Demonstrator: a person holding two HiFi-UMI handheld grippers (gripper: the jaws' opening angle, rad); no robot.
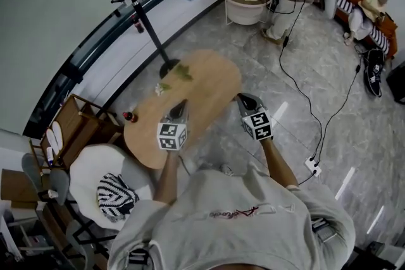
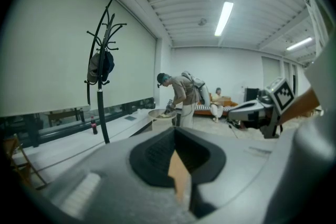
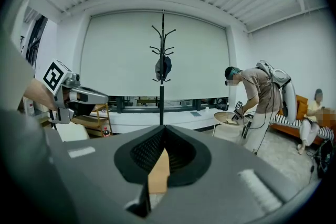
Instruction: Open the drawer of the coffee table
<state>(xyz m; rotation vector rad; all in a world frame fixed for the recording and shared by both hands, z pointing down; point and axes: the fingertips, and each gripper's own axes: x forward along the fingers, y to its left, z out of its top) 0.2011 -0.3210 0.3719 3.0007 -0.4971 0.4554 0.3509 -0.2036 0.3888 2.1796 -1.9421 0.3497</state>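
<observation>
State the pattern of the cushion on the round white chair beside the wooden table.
Black and white stripes on the fabric cushion; head view shows it best.

A light wood table (image 1: 209, 82), smooth and matt, stands on a glossy, stone-look floor (image 1: 304, 66). The stand (image 1: 147, 25) is black metal. The left gripper (image 2: 176, 134) and right gripper (image 3: 164, 131) wear matt grey plastic shells with black ribbed pads (image 3: 144, 152). Striped cloth (image 1: 116, 197) lies on a smooth white chair (image 1: 88, 167). The shirt (image 1: 240, 224) is grey cloth.
</observation>
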